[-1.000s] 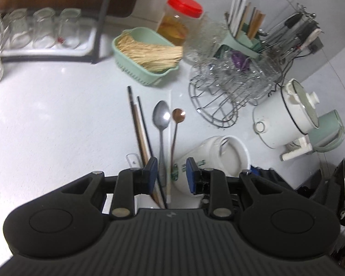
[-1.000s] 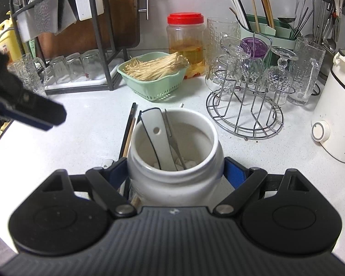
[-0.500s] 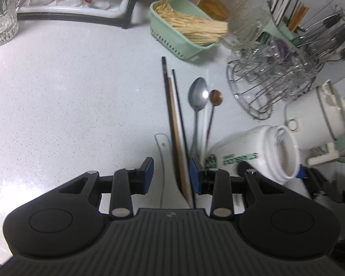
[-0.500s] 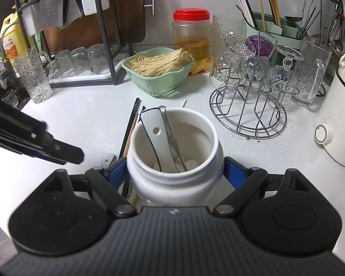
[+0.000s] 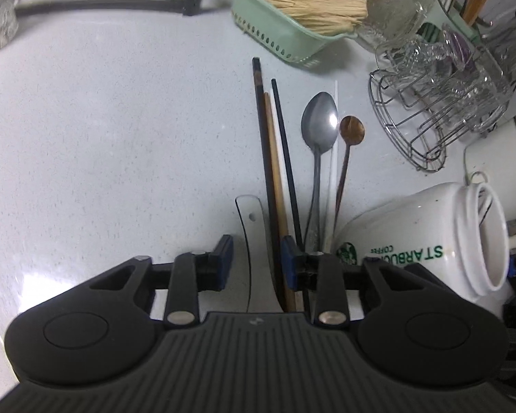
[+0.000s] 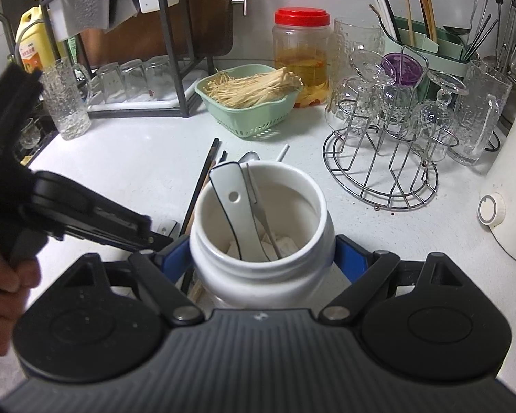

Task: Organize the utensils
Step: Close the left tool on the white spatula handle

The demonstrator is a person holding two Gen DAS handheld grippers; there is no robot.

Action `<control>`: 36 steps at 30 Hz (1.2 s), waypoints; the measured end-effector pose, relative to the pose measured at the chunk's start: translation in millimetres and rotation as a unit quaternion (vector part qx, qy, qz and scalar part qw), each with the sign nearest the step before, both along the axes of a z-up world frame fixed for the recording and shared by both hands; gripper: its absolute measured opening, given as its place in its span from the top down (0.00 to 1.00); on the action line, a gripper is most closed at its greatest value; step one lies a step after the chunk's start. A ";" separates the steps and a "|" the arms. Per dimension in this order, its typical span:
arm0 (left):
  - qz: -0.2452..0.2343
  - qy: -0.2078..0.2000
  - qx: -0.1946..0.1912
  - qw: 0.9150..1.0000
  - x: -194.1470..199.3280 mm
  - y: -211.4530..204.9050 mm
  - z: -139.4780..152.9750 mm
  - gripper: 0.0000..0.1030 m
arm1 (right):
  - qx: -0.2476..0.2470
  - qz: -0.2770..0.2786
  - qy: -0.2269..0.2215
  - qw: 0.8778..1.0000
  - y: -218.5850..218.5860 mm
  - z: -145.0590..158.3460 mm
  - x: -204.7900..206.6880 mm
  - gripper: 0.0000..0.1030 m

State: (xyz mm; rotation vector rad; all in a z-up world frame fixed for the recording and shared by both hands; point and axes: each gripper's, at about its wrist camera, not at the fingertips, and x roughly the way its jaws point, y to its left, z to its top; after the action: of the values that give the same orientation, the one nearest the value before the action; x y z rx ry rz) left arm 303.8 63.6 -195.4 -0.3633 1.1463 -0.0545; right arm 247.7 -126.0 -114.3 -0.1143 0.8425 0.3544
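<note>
Two handheld grippers working over utensils on a speckled white countertop (image 5: 120, 137).

The right gripper (image 6: 261, 258) is pinching a glossy white ceramic jar (image 6: 258, 268) between its blue pads; a flat white spoon (image 6: 235, 206) and a thin metal utensil (image 6: 258, 206) are leaning inside. The left gripper (image 5: 257, 265) is closing its jaws around a flat white spoon handle (image 5: 253, 241), without pressing it. Beside it are lying slim dark and wooden chopsticks (image 5: 271, 172), a shiny steel spoon (image 5: 319, 124) and a small copper spoon (image 5: 351, 130).
</note>
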 end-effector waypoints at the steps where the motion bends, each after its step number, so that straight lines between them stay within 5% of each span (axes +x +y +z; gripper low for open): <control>1: -0.002 -0.001 0.008 1.000 1.8 -2.1 0.5 0.71 | 0.001 0.000 0.000 1.000 -0.1 0.0 0.1 0.13; 10: -0.031 0.025 0.072 0.997 16.8 -20.6 2.8 0.76 | 0.003 -0.001 0.001 1.000 -1.0 -0.3 0.8 0.13; 20: -0.037 0.062 0.076 0.994 32.3 -19.9 1.3 0.78 | 0.004 -0.001 0.000 1.000 -1.0 -0.4 0.5 0.13; 36: -0.054 0.034 0.047 0.997 24.9 -9.3 11.8 0.84 | 0.000 -0.005 0.001 1.000 3.9 0.0 6.0 0.12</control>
State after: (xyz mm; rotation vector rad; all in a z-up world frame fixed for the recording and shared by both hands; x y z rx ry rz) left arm 328.7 54.4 -183.6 -0.2212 1.2306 -0.0847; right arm 253.7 -122.1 -114.3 -0.1099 0.8453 0.3462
